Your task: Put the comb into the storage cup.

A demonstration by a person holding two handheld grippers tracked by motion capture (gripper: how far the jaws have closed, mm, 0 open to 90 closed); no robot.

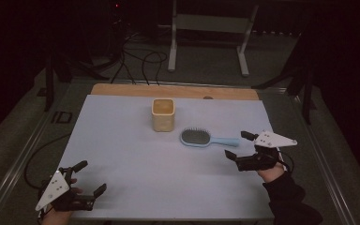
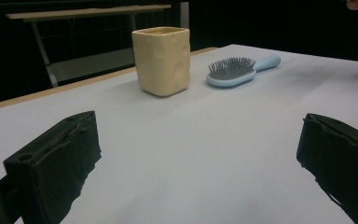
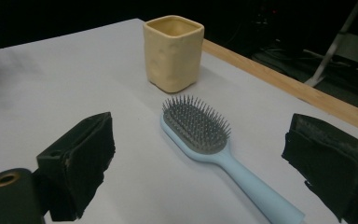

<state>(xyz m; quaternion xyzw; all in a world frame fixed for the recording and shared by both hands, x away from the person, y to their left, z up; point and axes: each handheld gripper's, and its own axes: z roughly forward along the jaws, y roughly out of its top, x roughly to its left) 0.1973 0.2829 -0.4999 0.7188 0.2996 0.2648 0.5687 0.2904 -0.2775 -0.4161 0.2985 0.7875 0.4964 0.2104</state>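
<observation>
Right gripper view: hairbrush (image 3: 200, 133) between spread jaws, untouched.

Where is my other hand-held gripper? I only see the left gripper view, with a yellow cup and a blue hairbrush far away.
Observer: The right hand-held gripper hovers over the right side of the table, just beyond the handle end of the hairbrush.
Operator: Is it holding the brush?
Observer: No. In the right gripper view its jaws stand wide open, one on each side of the handle, and neither touches it.
Operator: Is something inside the cup?
Observer: From the high view, the cup looks empty, as far as the dim light shows.
</observation>
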